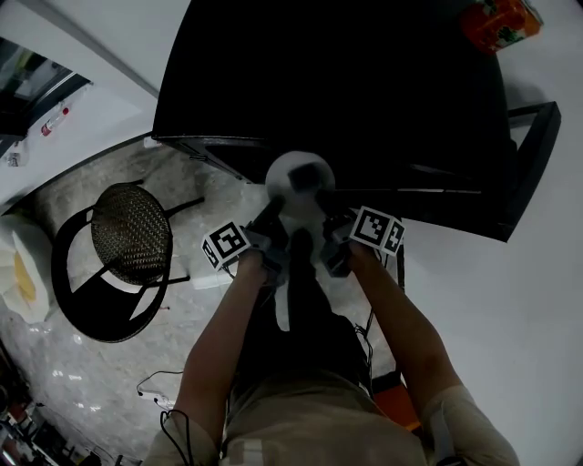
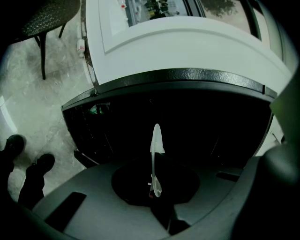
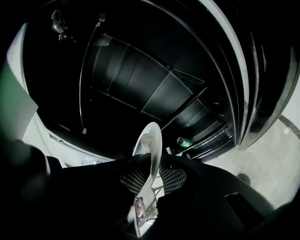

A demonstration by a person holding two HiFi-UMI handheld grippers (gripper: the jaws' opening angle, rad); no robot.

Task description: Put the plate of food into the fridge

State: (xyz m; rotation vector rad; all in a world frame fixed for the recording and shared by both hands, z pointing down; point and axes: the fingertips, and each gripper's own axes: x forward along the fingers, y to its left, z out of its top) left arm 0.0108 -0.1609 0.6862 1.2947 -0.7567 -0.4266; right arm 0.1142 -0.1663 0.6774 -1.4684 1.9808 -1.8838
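A white plate (image 1: pixel 299 180) with a dark patch of food on it hangs in front of the open black fridge (image 1: pixel 364 91). Both grippers hold it from the near side. My left gripper (image 1: pixel 271 216) is shut on its near-left rim and my right gripper (image 1: pixel 330 220) on its near-right rim. In the left gripper view the plate (image 2: pixel 156 140) stands edge-on between the left gripper's (image 2: pixel 154 187) jaws, against the dark fridge opening (image 2: pixel 197 117). In the right gripper view the plate (image 3: pixel 151 140) is pinched between the right gripper's (image 3: pixel 150 177) meshed pads (image 3: pixel 172 178), with the fridge shelves (image 3: pixel 140 79) ahead.
A black chair with a woven seat (image 1: pixel 132 223) stands on the stone floor at the left. Cables (image 1: pixel 155 391) lie on the floor by the person's legs. A green can (image 3: pixel 185 141) sits low in the fridge. An orange object (image 1: pixel 499 23) lies on the white surface at top right.
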